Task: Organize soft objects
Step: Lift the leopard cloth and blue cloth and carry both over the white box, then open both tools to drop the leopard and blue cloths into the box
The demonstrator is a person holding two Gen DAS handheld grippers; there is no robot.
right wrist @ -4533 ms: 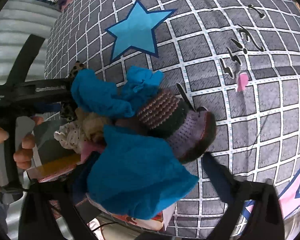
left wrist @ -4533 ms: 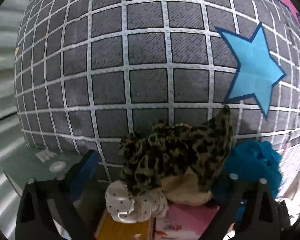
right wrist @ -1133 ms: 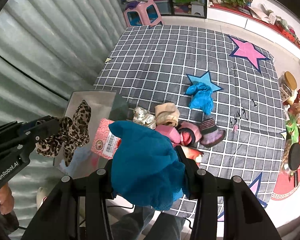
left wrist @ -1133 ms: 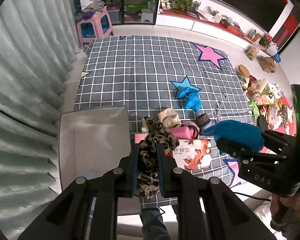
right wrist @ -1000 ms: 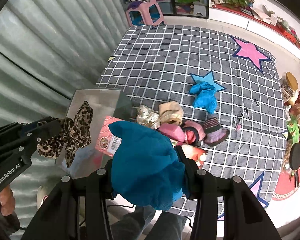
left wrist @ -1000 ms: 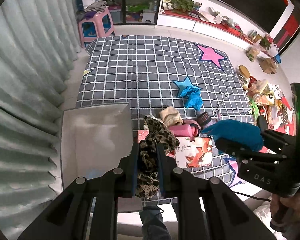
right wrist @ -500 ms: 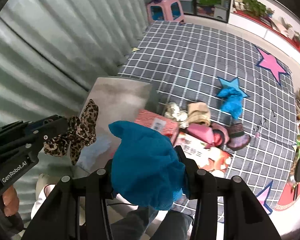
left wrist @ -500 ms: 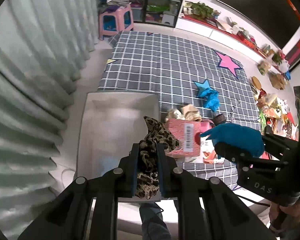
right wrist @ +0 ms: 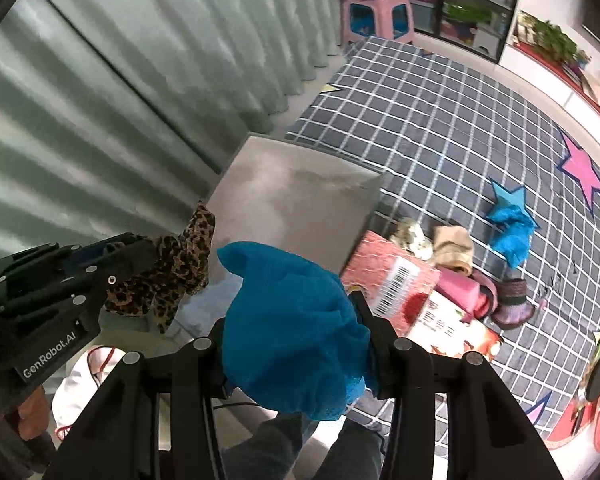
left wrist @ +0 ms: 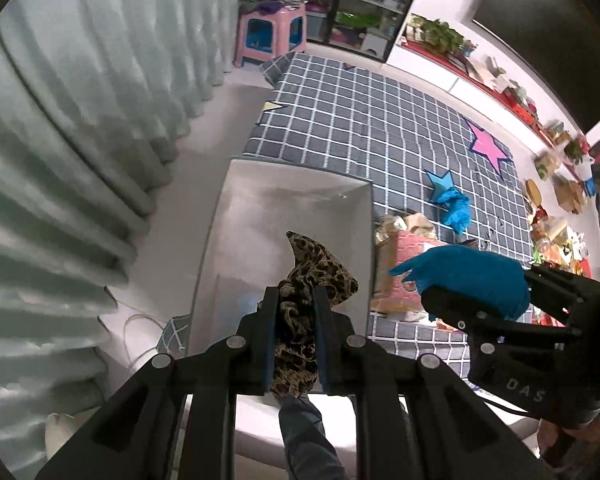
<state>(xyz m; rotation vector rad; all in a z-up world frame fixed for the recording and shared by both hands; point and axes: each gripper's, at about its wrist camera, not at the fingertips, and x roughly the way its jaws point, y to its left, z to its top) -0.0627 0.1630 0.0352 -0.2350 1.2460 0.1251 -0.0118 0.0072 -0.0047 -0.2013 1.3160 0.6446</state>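
Note:
My left gripper (left wrist: 295, 300) is shut on a leopard-print cloth (left wrist: 314, 270), which hangs high over the grey open box (left wrist: 292, 192). The same leopard cloth (right wrist: 168, 268) shows at the left of the right wrist view, in the left gripper (right wrist: 112, 268). My right gripper (right wrist: 290, 320) is shut on a bunched blue cloth (right wrist: 292, 320), held high beside the box (right wrist: 300, 184); that blue cloth (left wrist: 468, 276) sits at the right in the left wrist view. On the grey checked mat (right wrist: 440, 120) lie another blue cloth (right wrist: 510, 232), a beige cloth (right wrist: 454, 244), a pink cloth (right wrist: 460, 288) and a knitted sock (right wrist: 512, 300).
A pink printed package (right wrist: 396, 276) lies between the box and the soft pile. Grey curtains (left wrist: 60, 140) hang on the left. A pink stool (left wrist: 270, 32) stands beyond the mat. Clutter (left wrist: 556, 232) lines the mat's right edge. A person's leg (left wrist: 308, 432) shows below.
Both grippers have carried their cloths leftward from above the mat's pile to the box. The leopard cloth now hangs over the box's inside. Both grips are unchanged.

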